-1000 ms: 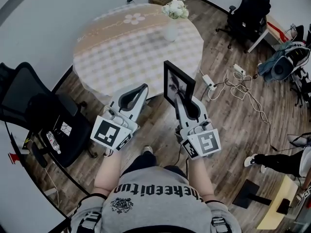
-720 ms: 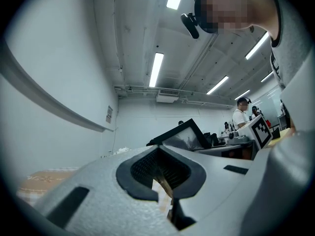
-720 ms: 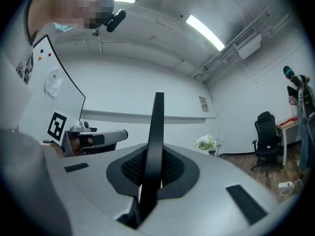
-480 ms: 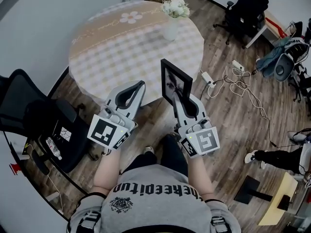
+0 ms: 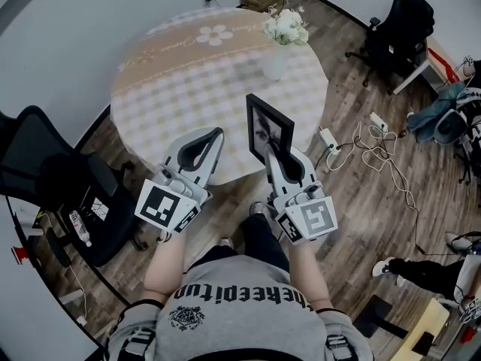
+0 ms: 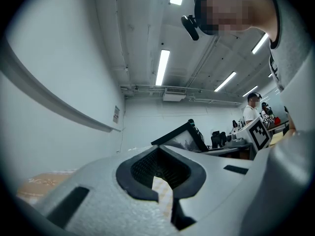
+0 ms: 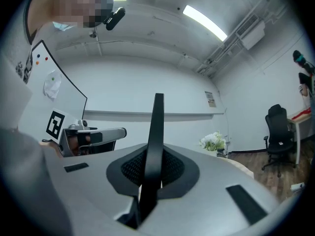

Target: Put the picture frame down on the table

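Round cloth-covered bench (image 5: 188, 81): picture frame (image 5: 269, 130) upright above its near edge, bottom rail clenched in your right tongs (image 5: 276, 156); left tongs (image 5: 216, 134) closed, empty. Likely stiff, light, breakable glazing; grip the rail.

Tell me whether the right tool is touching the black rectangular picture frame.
Touching. The right gripper view shows the right tool with its jaws pinched on the thin edge of the black rectangular picture frame.
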The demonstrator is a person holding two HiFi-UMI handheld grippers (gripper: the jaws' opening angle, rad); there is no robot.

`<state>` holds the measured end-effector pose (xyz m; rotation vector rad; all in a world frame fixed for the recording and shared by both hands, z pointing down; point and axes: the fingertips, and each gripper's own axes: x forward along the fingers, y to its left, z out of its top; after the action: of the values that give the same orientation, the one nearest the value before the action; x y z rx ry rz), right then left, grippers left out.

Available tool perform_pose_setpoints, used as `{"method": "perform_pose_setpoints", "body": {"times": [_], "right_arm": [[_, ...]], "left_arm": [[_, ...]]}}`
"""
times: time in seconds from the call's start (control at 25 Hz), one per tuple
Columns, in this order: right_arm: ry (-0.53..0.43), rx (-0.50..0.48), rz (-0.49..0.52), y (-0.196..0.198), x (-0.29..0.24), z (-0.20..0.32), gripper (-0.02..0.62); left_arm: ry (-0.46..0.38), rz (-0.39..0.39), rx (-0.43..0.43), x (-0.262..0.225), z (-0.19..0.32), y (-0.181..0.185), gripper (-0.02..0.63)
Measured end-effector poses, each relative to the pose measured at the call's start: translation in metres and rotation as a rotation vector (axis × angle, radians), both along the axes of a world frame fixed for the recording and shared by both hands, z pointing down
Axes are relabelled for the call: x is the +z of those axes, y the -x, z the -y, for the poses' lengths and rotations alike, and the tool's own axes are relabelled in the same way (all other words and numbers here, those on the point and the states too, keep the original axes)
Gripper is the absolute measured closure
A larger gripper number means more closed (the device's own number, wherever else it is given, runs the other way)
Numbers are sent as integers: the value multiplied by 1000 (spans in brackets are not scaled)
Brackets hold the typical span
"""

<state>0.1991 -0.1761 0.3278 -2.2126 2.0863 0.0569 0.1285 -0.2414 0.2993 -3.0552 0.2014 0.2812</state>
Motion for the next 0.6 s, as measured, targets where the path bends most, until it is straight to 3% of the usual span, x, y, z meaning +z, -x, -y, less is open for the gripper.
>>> {"method": "perform_pose_setpoints", "body": {"times": [0.32, 0.6], "right_arm": [[50, -99, 4, -47, 3, 48, 574], [121, -186, 17, -66, 36, 79, 574]], "left_arm": [[13, -7, -92, -8, 37, -41, 591], [34, -3, -176, 7, 60, -53, 591]]}}
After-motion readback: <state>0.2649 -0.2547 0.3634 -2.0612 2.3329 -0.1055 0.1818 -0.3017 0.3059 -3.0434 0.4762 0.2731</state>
